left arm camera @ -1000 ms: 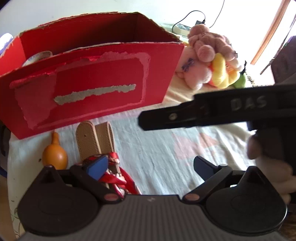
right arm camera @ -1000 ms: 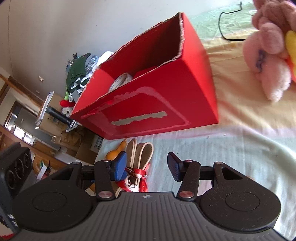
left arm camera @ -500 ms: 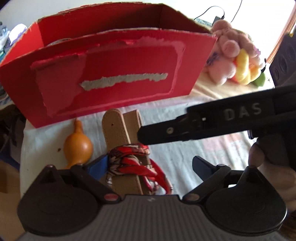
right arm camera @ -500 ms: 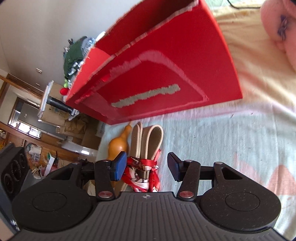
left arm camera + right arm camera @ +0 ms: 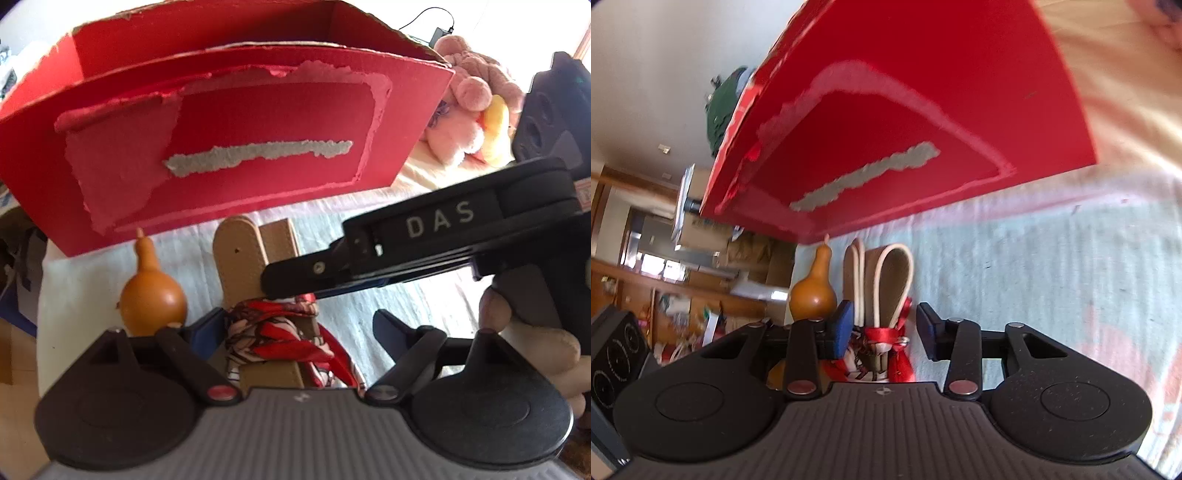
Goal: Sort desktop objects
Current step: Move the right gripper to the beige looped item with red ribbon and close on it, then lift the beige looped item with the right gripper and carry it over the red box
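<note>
A folded tan strap bundle (image 5: pixel 240 258), tied with a red patterned scarf (image 5: pixel 273 332), lies on the pale cloth in front of a torn red cardboard box (image 5: pixel 221 122). An orange gourd (image 5: pixel 151 299) rests just left of the bundle. My left gripper (image 5: pixel 295 328) is open, its fingers on either side of the scarf. My right gripper (image 5: pixel 884 326) is open too and straddles the strap loops (image 5: pixel 882 273) and the red ribbon (image 5: pixel 886 336). In the left wrist view the right gripper (image 5: pixel 273 280) reaches in from the right over the bundle, held by a hand (image 5: pixel 535 332).
Pink and yellow plush toys (image 5: pixel 469 110) lie right of the box, with a black cable (image 5: pixel 424 18) behind them. The gourd (image 5: pixel 812 295) sits near the table's left edge; beyond that edge is a cluttered room (image 5: pixel 683 288). Bare cloth (image 5: pixel 1052 277) spreads to the right.
Both grippers have come down and forward onto the strap bundle, so it now sits between both pairs of fingers. The red box looms larger. Nothing was gripped.
</note>
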Available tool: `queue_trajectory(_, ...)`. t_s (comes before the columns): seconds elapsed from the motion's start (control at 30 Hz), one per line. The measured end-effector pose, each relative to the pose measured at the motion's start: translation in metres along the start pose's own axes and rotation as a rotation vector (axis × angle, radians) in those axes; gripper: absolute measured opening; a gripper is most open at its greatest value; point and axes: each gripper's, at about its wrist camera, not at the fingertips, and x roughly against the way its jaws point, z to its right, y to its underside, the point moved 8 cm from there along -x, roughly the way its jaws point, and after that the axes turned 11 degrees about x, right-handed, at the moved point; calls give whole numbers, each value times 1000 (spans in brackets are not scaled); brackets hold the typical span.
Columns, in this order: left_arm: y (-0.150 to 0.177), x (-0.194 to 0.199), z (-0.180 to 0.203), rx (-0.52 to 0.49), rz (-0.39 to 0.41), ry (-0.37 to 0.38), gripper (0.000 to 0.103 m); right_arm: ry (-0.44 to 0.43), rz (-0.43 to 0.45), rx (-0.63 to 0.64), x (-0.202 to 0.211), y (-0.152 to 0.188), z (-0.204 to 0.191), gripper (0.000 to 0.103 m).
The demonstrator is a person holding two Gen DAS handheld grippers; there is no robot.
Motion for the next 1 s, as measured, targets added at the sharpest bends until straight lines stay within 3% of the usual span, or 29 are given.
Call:
queue_trajectory(0.07,0,-2,-2,12,-7,15,85,-17,-14,2,-1,-1,0,39)
queue_trajectory(0.13,0,-4,-3,28,-14,35,86,-43,-21,-3,0,-1,1,30)
queue_trajectory(0.43,-2,-5,15,-19,-24,54,83,-47,1,7,27,2,8,25)
queue_trajectory(0.83,-8,-4,84,-185,-34,150,81,31,137,-50,87,2,29,25)
queue_trajectory(1.0,-31,2,123,-248,-7,209,81,67,226,-65,123,-3,34,24)
